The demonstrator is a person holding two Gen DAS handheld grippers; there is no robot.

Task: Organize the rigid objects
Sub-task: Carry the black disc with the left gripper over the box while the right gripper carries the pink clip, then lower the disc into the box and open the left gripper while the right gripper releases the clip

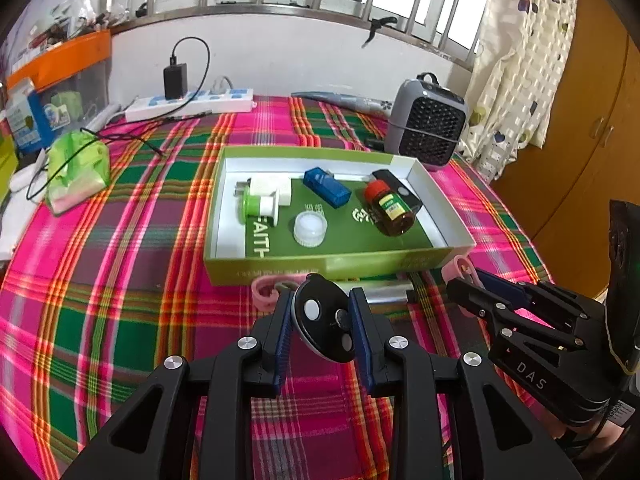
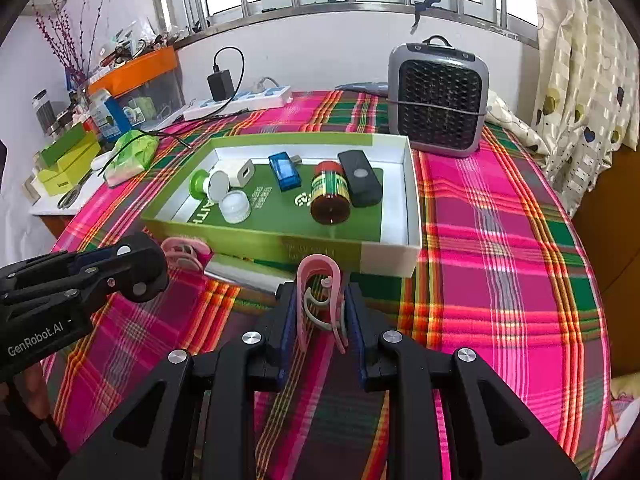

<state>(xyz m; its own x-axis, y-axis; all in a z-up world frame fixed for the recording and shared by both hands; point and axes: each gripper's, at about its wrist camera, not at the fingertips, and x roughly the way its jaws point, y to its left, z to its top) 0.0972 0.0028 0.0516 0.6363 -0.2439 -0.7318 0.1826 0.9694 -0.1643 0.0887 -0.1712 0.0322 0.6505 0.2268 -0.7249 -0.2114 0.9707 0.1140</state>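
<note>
My left gripper [image 1: 320,320] squeezing black oval key fob [image 1: 326,322], just before green box [image 1: 280,270]. Right gripper [image 2: 320,312] squeezing pink clip [image 2: 320,292]. Fob held by thin edges, could slip, miss box. Grippers near, might bump.
</note>
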